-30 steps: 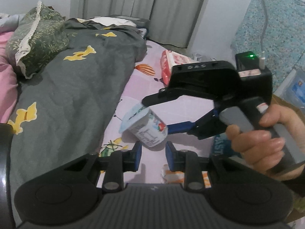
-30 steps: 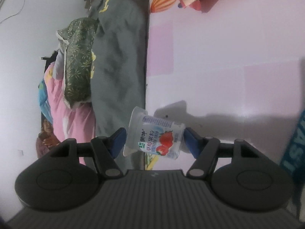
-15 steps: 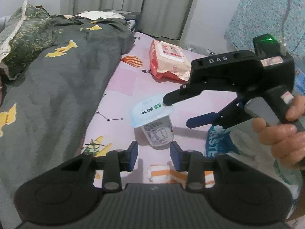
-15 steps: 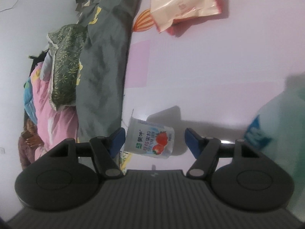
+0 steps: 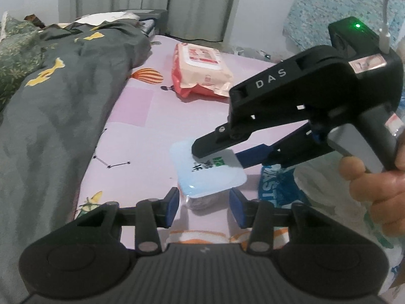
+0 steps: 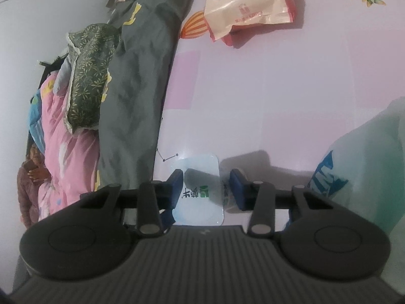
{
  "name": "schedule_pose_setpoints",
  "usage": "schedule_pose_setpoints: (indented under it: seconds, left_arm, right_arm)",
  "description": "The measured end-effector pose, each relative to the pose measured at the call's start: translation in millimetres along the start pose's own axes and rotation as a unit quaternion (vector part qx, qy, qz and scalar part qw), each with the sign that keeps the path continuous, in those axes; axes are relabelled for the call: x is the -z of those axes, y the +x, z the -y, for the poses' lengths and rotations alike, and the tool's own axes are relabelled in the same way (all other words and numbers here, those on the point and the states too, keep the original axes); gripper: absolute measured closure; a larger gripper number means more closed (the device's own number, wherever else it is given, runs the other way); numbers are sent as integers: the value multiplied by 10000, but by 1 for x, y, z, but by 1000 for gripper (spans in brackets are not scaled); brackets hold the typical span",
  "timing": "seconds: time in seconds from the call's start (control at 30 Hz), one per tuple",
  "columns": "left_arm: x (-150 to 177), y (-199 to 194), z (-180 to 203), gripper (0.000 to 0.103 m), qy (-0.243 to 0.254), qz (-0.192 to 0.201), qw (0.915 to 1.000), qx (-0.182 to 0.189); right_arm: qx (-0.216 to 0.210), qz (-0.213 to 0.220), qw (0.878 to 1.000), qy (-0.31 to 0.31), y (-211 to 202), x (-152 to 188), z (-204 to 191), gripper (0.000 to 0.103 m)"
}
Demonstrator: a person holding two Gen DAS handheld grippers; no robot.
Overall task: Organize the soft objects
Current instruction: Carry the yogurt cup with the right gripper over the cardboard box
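Big picture first: a pink patterned bedsheet (image 5: 141,116) runs the length of the bed, with a dark grey duvet with yellow shapes (image 5: 50,106) heaped along its left side and a peach-and-red soft pack of wipes (image 5: 200,73) lying flat further up. At the right edge sits a translucent plastic bag with blue lettering (image 6: 359,167).

Now the action: the small white plastic yogurt cup with a pale blue foil lid (image 5: 207,169) stands on the sheet, near the duvet's edge and just beside the bag. It's upright, lid facing up, base on the sheet, so its long axis runs vertical. The green logo on the lid is readable.

The right gripper (image 6: 206,187) comes in from the right with its tongs spread, one dark finger lying over the lid, the blue pad on the other side of the cup; neither looks to be squeezing it. The left gripper (image 5: 203,206) waits low in front, its tongs spread too, blue pads either side of the cup's lower body but apart from it.

My read: this is a release or handover at the cup. To do it well, lift the right finger straight off the lid without dragging, or the cup tips on that soft sheet. If the left takes over, close gently on the walls below the rim, since a thin cup crushes easily.
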State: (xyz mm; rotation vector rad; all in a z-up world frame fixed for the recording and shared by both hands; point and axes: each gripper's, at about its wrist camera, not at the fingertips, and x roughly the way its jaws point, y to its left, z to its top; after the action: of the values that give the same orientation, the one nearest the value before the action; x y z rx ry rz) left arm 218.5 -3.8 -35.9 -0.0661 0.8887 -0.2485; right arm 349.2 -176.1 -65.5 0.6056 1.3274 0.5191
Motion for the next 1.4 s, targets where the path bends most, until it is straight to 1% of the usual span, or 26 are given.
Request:
schedule_pose_setpoints:
  seconds: [0.1,0.2,0.3,0.37,0.43,0.5,0.57,0.67,0.83,1.0,1.13,1.3,1.4]
  left_arm:
    - [-3,6,5,58,58,-25,10000,-72]
    - [-7,8,6,59,64,4,9998,-185]
    - [-10,2,8,63,76,141,9997,-196]
    - [-12,-4,11,63,117,233,9994,-227]
    - [-12,-5,11,63,131,236,9994,-226]
    - [-11,-6,11,66,157,259,9992,-242]
    - [-10,-9,11,66,137,285,9992,-247]
    - [-10,-17,13,66,144,338,9991,-234]
    - [-12,-44,26,66,275,568,9979,-148]
    - [-16,-75,56,66,488,854,9951,86]
    - [-17,-98,98,66,799,1074,9899,466]
    - [-14,-115,161,66,1255,1230,9784,1093]
    - [-9,-120,206,65,1580,1179,9679,1561]
  right_arm:
    - [-37,-25,10000,10,-1,1,1,63]
    - [-55,-8,10000,-51,-2,3,0,66]
    - [-52,35,9999,-149,-5,5,-3,69]
    - [-32,49,9998,-206,-7,6,-5,70]
    - [-23,32,9997,-242,-7,8,-7,70]
    - [-17,62,9996,-273,-9,9,-10,70]
    - [8,111,9993,-348,-11,10,-12,71]
    - [31,134,9990,-422,-13,13,-16,71]
    - [13,278,9977,-619,-31,20,-28,71]
    - [-123,575,9953,-765,-75,35,-34,71]
    - [-234,956,9924,-734,-130,56,-23,71]
    - [-194,1513,9868,-543,-213,93,6,71]
    - [-87,1865,9818,-340,-264,120,33,70]
